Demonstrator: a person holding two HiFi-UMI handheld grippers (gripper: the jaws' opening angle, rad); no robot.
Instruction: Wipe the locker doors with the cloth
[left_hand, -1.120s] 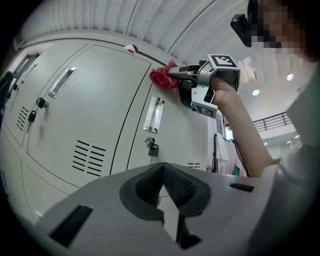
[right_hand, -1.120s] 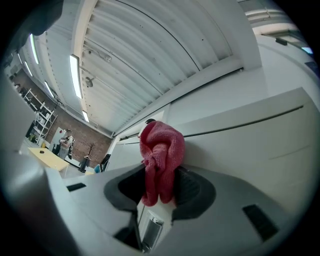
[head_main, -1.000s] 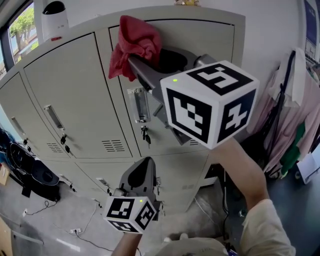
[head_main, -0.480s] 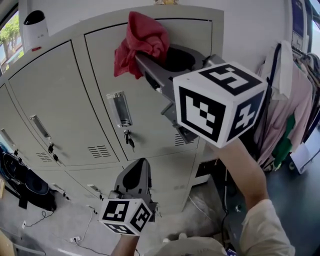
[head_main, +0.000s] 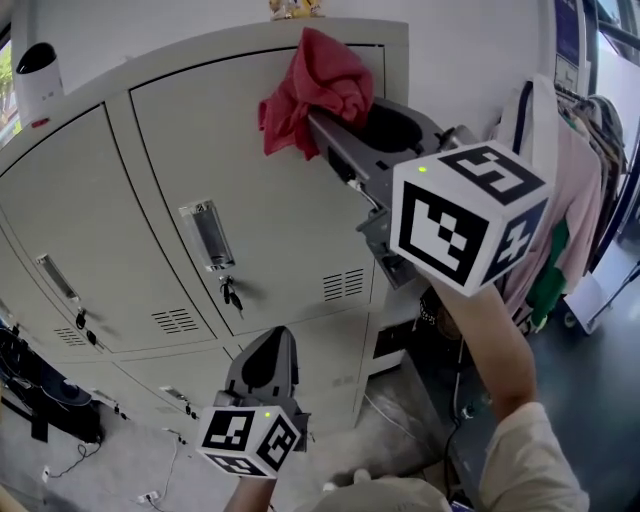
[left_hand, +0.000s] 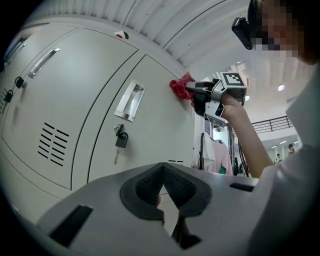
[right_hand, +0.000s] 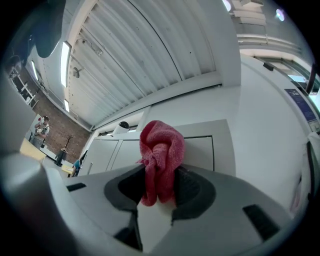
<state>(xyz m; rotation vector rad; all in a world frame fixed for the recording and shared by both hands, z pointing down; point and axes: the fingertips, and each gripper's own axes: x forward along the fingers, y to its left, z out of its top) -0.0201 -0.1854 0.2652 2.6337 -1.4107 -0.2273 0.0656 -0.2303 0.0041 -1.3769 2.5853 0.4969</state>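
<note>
A bunched red cloth is pinched in my right gripper, which is shut on it. The cloth presses against the upper right part of the right-hand grey locker door, near its top edge. In the right gripper view the red cloth sticks up between the jaws, with the locker door behind it. My left gripper hangs low in front of the lower lockers, shut with nothing in it. From the left gripper view, the cloth and the right gripper show far up the door.
A recessed handle with a padlock and key sits at the door's left side. A second locker door lies further left. Clothes hang at the right. A white device stands on the locker top. Cables lie on the floor.
My right gripper and the red cloth have shifted rightward along the top of the locker door. The left gripper has stayed low and shut.
</note>
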